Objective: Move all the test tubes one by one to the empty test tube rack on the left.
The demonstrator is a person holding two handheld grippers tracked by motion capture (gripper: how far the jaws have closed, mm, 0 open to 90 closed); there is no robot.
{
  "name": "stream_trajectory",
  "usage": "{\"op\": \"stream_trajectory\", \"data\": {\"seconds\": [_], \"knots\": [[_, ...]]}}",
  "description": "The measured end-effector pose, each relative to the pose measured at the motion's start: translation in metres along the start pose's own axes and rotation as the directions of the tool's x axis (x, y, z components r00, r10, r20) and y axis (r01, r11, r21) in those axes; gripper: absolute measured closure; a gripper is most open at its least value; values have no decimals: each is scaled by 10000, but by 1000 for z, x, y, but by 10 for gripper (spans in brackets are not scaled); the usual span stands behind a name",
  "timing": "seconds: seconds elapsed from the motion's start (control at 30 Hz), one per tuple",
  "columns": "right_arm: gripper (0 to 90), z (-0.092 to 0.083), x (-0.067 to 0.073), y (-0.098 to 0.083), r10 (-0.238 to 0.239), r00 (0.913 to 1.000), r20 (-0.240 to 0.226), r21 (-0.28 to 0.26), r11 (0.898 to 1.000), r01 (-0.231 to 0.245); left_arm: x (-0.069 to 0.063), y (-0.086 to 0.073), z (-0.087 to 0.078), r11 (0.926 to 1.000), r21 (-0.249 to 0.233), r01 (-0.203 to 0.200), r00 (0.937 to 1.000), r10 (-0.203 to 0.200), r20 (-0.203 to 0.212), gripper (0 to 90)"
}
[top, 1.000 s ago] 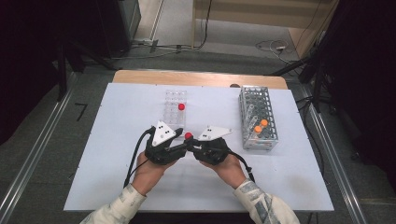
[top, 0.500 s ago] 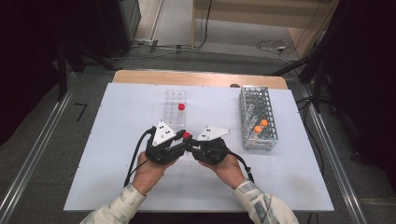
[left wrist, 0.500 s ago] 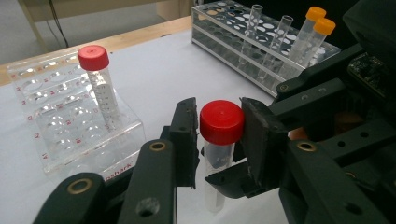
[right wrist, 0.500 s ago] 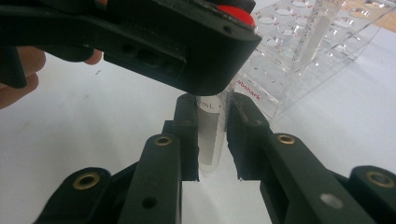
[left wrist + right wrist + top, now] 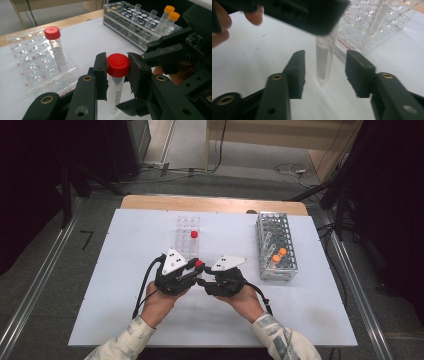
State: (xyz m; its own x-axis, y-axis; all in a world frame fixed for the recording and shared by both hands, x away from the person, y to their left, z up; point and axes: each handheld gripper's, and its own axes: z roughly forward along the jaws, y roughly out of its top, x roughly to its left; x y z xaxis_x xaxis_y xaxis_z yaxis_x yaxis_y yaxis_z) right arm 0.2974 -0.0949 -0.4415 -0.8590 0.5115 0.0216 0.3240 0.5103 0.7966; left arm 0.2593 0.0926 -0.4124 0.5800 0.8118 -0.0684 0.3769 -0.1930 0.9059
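A clear tube with a red cap [image 5: 118, 64] stands upright just above the white table. My left gripper [image 5: 117, 68] is shut on the cap after closing its jaws. The tube's clear body [image 5: 324, 62] hangs between the pads of my right gripper [image 5: 324, 72], which has just been opening and does not touch it. In the high view the left gripper [image 5: 192, 270] and right gripper [image 5: 206, 281] meet tip to tip at the table's middle, with the red cap [image 5: 199, 263] between them.
A clear plastic rack [image 5: 187, 232] behind the grippers holds one red-capped tube [image 5: 194, 234]. A wire rack [image 5: 276, 245] at the right holds two orange-capped tubes [image 5: 279, 255] and some uncapped ones. The white table [image 5: 125, 270] has free room left and front.
Both hands have kept their place with the red-capped tube between the grippers. The right gripper's jaws have spread apart off the tube.
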Motion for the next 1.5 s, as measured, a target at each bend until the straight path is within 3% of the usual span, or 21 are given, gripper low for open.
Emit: {"op": "stream_trajectory", "data": {"seconds": [0.13, 0.4, 0.8, 1.13, 1.5], "knots": [[359, -7, -3, -4, 150, 9998, 111, -69, 9999, -150, 4, 4, -4, 9999, -102, 88, 10000, -89, -11, 700], [275, -23, -7, -17, 316, 9989, 353, -174, 9994, -310, 14, 16, -7, 9991, -266, 338, 9994, -339, -24, 700], [275, -44, -7, -31, 495, 9978, 439, -365, 9982, -479, 26, 37, 2, 9981, -333, 518, 9985, -524, -177, 700], [251, -46, -9, -34, 622, 9971, 433, -264, 9978, -611, 35, 56, 9, 9979, -403, 497, 9968, -521, -610, 699], [251, -47, -10, -35, 686, 9964, 491, -284, 9973, -673, 47, 64, 8, 9964, -552, 646, 9933, -694, -919, 700]]}}
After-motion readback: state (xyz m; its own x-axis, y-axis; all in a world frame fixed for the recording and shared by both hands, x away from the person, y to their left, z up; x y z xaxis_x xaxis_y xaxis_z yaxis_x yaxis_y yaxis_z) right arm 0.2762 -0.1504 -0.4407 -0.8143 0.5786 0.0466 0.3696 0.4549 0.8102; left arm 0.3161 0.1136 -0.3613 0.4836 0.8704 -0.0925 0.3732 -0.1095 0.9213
